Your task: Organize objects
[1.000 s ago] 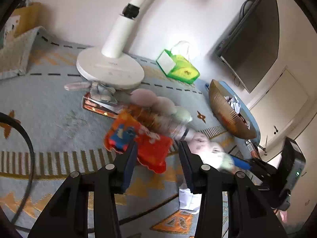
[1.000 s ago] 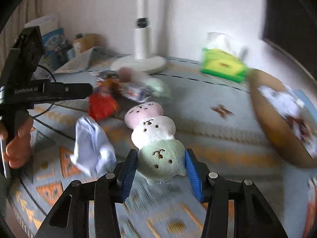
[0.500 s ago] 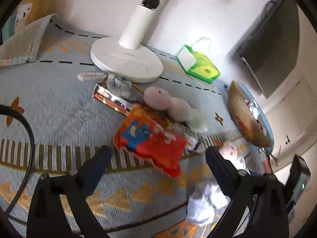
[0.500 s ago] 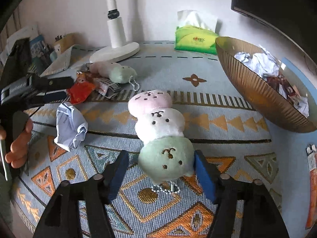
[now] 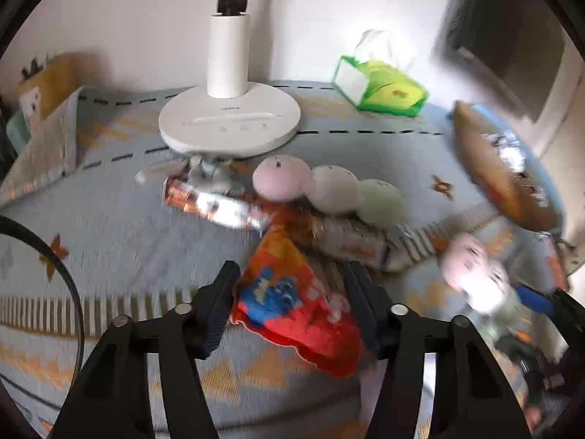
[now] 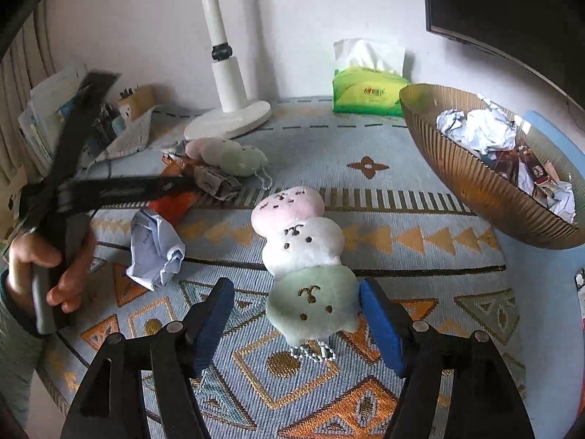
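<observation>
In the left wrist view my left gripper (image 5: 292,303) is open, its jaws on either side of a red and orange snack packet (image 5: 292,303) lying on the patterned cloth. Behind it lie a pink, white and green plush (image 5: 329,186) and foil wrappers (image 5: 215,208). In the right wrist view my right gripper (image 6: 296,314) is open around the green end of a second pink, white and green plush (image 6: 303,252) that lies on the cloth. The left gripper (image 6: 182,183) also shows there, held by a hand.
A brown ribbed bowl (image 6: 460,179) holding crumpled paper and wrappers stands at the right. A crumpled white paper (image 6: 155,245) lies left of the plush. A white lamp base (image 5: 230,124), a green tissue box (image 6: 369,91) and a folded cloth (image 5: 40,146) stand at the back.
My right gripper opened and let go of the plush, which now lies on the cloth. My left gripper opened wide, then came down around the red snack packet.
</observation>
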`<state>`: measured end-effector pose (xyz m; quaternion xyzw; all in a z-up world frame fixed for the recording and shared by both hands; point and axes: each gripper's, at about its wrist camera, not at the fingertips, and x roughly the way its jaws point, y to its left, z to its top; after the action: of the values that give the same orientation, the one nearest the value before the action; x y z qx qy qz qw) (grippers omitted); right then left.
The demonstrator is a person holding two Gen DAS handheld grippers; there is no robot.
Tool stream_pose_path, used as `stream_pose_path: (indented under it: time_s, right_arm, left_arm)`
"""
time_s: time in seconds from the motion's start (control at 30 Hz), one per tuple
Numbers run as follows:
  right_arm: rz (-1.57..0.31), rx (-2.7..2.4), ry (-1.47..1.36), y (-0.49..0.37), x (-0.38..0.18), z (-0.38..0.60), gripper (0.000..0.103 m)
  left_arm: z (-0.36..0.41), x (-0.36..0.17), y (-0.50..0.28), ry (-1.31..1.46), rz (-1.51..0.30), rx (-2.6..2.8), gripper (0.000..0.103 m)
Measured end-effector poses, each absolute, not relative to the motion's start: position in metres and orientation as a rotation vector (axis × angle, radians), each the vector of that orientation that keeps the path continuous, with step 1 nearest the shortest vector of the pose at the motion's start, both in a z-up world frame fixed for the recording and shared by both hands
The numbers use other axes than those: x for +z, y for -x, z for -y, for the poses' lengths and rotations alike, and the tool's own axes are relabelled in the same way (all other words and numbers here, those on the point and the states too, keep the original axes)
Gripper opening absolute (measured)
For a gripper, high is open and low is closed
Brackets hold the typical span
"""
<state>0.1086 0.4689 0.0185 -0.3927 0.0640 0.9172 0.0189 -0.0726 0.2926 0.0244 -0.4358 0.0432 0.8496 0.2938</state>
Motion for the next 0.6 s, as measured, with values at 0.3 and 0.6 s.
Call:
stream_pose_path:
  time_s: [0.3,0.6]
  right_arm:
    - [-0.224,2.806,1.256,-0.104,0.012,-0.474,0.069]
    - [-0.259,2.798,1.283,-0.101,0.009,-0.477,0.069]
  left_arm:
    - [-0.241,0.016,0.062,1.155,0.086,2.166,0.042]
    - [-0.233,0.016,0.054,1.150,0.164,2.138,0.047]
